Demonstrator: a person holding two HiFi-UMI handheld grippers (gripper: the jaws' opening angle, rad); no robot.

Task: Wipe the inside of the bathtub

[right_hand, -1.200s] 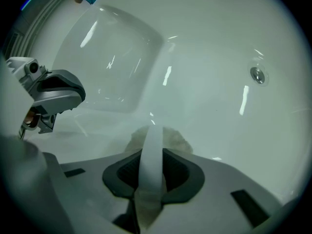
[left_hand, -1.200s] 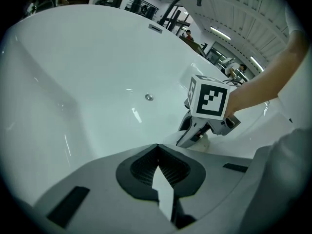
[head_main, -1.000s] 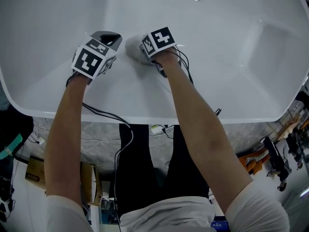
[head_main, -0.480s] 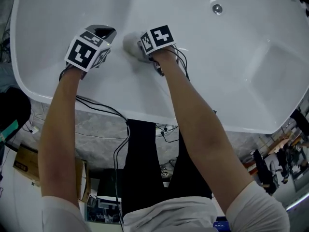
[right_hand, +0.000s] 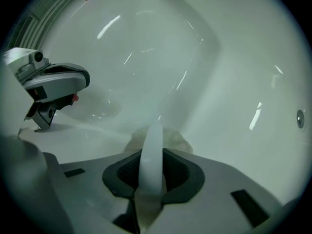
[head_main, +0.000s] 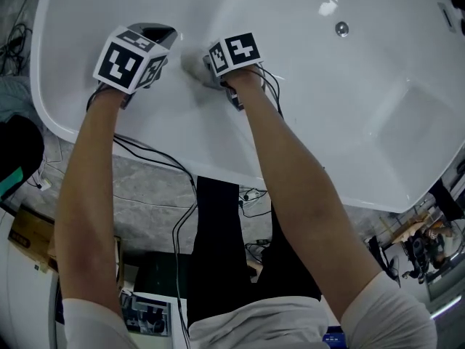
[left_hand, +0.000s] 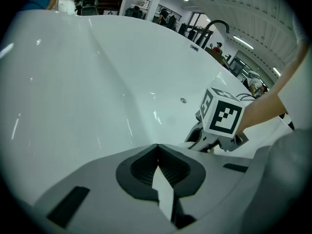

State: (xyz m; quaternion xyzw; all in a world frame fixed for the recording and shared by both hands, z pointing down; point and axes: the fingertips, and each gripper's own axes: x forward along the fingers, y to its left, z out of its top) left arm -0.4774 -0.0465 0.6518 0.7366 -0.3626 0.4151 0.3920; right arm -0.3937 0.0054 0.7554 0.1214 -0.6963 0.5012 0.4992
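Right gripper (right_hand: 153,143) is clenched on a pale wad of cloth (right_hand: 171,138); the cloth bulges out past the fingertips and, as far as I can judge, presses on the near sloping inner wall of the bathtub (head_main: 305,115), toward its left end; left gripper (left_hand: 157,152) has its jaws together with nothing between them, and it hangs just beside the cloth, low over the same wall.

To wipe well from here, I judge that the cloth and not the fingertips should meet the enamel; so I would tilt the right gripper until the wad lies flat on the slope, press lightly and evenly, and draw long overlapping strokes along the wall and down toward the floor of the tub; a firm clamp matters, since a slack one could let the wad slip out on this smooth, curved surface; the left gripper sits close to the stroke path, so I would lift it clear or brace it on the rim to avoid a knock.

As a container the bathtub holds only the two grippers and the cloth; I see no standing water and no loose dirt on the white surface; the drain (head_main: 341,28) sits well apart, on the far side; whether it is plugged I cannot tell.
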